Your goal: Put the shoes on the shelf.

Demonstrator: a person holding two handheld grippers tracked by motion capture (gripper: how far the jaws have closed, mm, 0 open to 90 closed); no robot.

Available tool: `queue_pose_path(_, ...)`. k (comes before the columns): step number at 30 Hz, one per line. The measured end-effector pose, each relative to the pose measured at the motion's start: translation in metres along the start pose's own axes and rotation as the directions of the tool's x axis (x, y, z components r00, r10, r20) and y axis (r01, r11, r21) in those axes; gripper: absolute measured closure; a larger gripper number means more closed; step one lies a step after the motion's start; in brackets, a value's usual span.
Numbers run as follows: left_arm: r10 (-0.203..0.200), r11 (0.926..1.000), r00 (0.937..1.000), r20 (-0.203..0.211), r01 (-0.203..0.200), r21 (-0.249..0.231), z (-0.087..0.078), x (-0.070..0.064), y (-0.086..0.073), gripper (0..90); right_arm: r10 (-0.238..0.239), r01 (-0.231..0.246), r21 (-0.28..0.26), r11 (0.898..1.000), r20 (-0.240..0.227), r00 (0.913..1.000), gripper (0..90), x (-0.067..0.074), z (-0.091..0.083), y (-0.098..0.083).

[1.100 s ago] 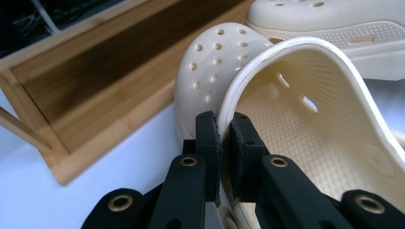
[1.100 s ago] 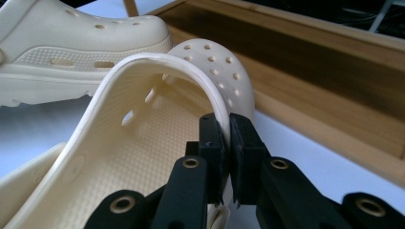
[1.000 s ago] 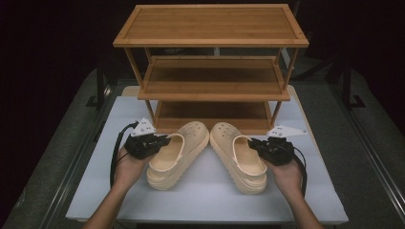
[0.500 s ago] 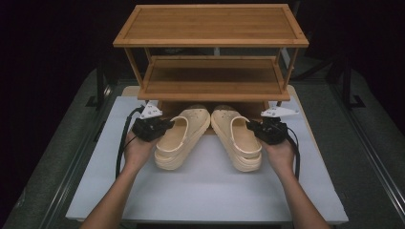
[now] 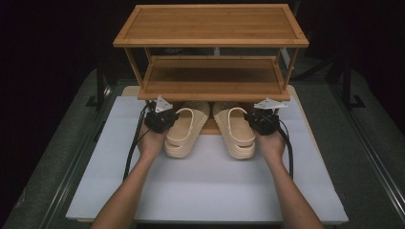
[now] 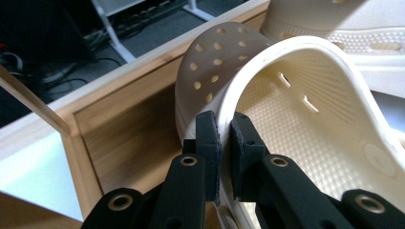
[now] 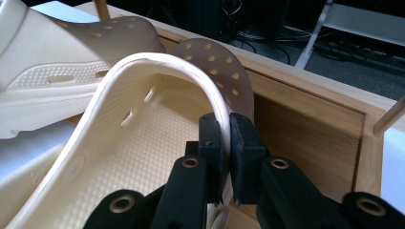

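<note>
Two cream clogs side by side at rack's lowest shelf — left clog [image 5: 184, 129], right clog [image 5: 237, 130]; toes at 12 under shelf, heels at 6 over counter [image 5: 210, 191], long axes 6–12.
Left tool [image 6: 224, 138] clamped on left clog's rim; right tool [image 7: 225, 143] clamped on right clog's rim.
Risk — thin-rim grip may slip, or toes catch rack [image 5: 210, 90].

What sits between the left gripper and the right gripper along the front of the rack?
In the high view, two cream clogs lie side by side between the left gripper and right gripper: the left clog and right clog, toes under the wooden rack.
</note>
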State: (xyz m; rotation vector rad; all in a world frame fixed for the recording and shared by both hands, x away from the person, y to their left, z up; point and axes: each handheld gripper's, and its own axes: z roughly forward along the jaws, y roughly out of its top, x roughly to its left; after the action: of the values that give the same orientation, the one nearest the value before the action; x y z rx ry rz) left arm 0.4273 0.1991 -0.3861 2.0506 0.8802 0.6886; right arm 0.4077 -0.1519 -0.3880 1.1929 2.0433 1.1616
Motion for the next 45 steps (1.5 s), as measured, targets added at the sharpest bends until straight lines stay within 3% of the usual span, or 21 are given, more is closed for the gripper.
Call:
queue_pose_path(14,0.013,0.9998,0.9994,-0.033,-0.013,-0.013,0.019,-0.013,0.006,83.6,-0.007,0.008,-0.005,1.0,0.042,0.9991,84.0,0.0,0.016,-0.005)
queue_pose_path(22,0.009,0.9998,0.9979,-0.065,-0.01,-0.015,0.022,-0.016,0.007,82.8,-0.008,0.008,-0.004,1.0,0.038,0.9993,82.5,0.002,0.02,-0.006)
queue_pose_path(29,0.013,0.9999,0.9984,-0.056,-0.014,-0.006,0.021,-0.018,0.007,78.2,-0.018,0.018,-0.005,1.0,0.044,0.9989,81.1,0.006,0.021,-0.006)
queue_pose_path(31,-0.008,0.9999,0.9996,-0.028,0.007,-0.014,0.019,-0.017,0.007,74.4,-0.002,0.002,-0.006,1.0,0.028,0.9996,76.9,0.004,0.02,-0.006)
queue_pose_path(34,-0.02,0.9996,0.9997,-0.016,0.02,-0.022,0.016,-0.014,0.008,59.3,0.022,-0.021,-0.017,1.0,0.012,0.9997,70.8,0.003,0.018,-0.005)
queue_pose_path(37,-0.028,0.9996,0.9985,0.047,0.028,0.0,0.005,-0.011,0.009,46.6,0.032,-0.032,-0.018,0.999,-0.012,0.9994,58.5,0.002,0.009,-0.002)
queue_pose_path(40,-0.034,0.9994,0.9968,0.072,0.034,0.002,-0.003,-0.01,0.009,36.2,0.043,-0.043,-0.007,0.999,-0.037,0.9984,52.4,0.001,0.002,-0.001)
queue_pose_path(41,-0.032,0.9994,0.9944,0.101,0.033,-0.01,-0.014,-0.007,0.007,33.3,0.06,-0.06,0.001,0.998,-0.065,0.9961,45.7,0.0,-0.009,-0.002)
queue_pose_path(43,-0.035,0.9993,0.9933,0.11,0.036,-0.013,-0.02,-0.006,0.007,27.6,0.066,-0.066,0.004,0.998,-0.087,0.994,39.9,-0.001,-0.017,-0.003)
queue_pose_path(45,-0.045,0.9988,0.9837,0.174,0.048,-0.013,-0.038,-0.002,0.003,24.0,0.068,-0.066,0.022,0.998,-0.101,0.9925,35.6,0.0,-0.027,-0.006)
